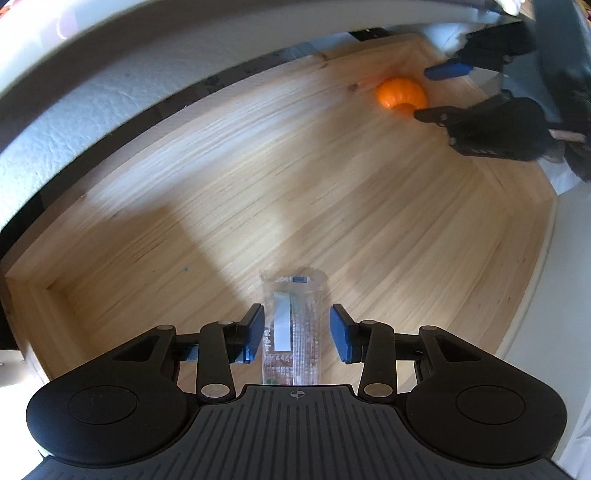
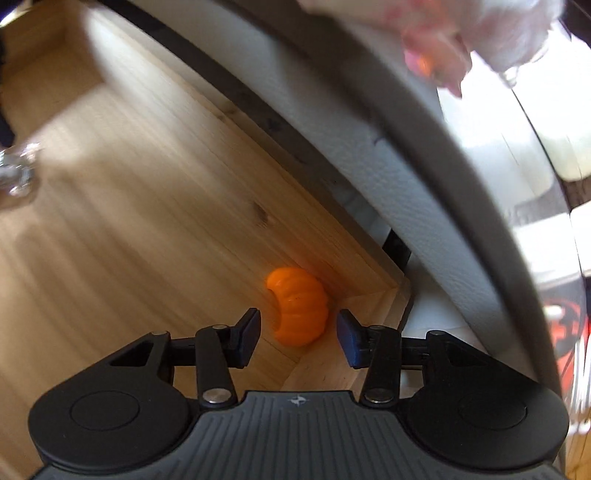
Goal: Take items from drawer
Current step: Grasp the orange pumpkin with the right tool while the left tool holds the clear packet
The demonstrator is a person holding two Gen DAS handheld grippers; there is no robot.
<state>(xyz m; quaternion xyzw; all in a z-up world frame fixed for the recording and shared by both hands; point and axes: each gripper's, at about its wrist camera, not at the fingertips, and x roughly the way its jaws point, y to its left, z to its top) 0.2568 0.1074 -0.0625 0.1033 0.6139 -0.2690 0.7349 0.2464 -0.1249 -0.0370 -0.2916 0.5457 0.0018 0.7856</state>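
Observation:
A clear plastic packet (image 1: 291, 325) with a white strip inside lies on the floor of the open wooden drawer (image 1: 295, 184). My left gripper (image 1: 297, 330) points down over it, and the packet sits between the blue pads without being squeezed. An orange pumpkin-shaped toy (image 2: 299, 310) rests in the drawer's corner. My right gripper (image 2: 297, 332) straddles it, open, with a gap showing on each side. In the left wrist view the toy (image 1: 400, 92) and the right gripper (image 1: 426, 92) appear at the far right end. The right wrist view shows the packet (image 2: 16, 173) blurred at its left edge.
Low wooden drawer walls (image 2: 258, 177) close in the floor. A white textured panel (image 1: 74, 129) overhangs the drawer's back edge. The wood between packet and toy is bare. A blurred pink and white thing (image 2: 461, 33) lies on the top surface.

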